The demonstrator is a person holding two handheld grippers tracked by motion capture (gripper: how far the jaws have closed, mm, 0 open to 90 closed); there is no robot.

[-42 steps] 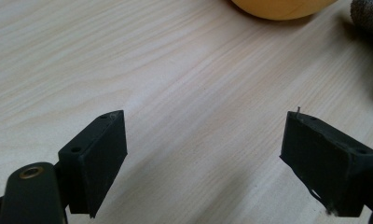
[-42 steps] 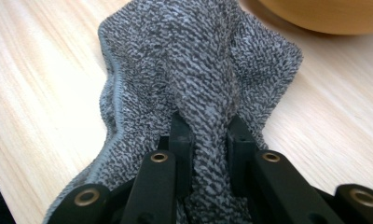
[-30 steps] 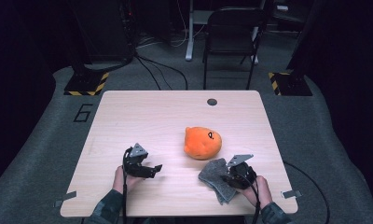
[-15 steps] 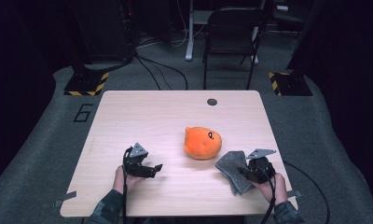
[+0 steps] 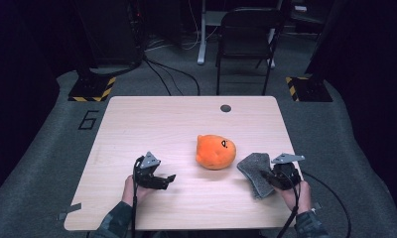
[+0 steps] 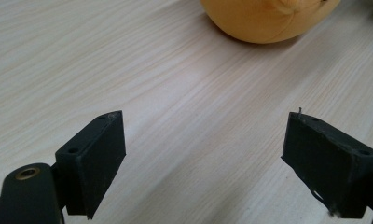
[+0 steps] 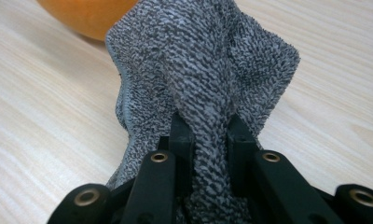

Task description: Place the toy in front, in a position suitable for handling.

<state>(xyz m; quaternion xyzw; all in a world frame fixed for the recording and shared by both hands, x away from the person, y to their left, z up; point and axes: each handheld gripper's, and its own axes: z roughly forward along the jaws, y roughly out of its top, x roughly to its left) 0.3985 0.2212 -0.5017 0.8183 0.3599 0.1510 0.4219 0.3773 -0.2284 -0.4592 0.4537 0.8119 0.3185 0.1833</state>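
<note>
An orange plush toy [image 5: 215, 151] with a small face lies on the wooden table [image 5: 176, 124], right of centre; its underside shows in the left gripper view [image 6: 268, 18] and its edge in the right gripper view [image 7: 86, 16]. A grey terry cloth [image 5: 255, 171] hangs bunched just right of the toy, and my right gripper [image 5: 269, 179] is shut on a fold of that cloth [image 7: 203, 79]. My left gripper [image 5: 167, 181] rests low over the table's near left part, open, with bare wood between its fingers [image 6: 93, 161].
A small dark round grommet [image 5: 226, 108] sits near the table's far edge. Behind the table stand a black chair [image 5: 248, 39] and yellow-black striped floor plates [image 5: 92, 89]. Cables trail from both grippers off the near edge.
My right gripper has carried the grey cloth to the right, from near the toy's front toward the table's right edge, lifting it a little. The left gripper has stayed in place.
</note>
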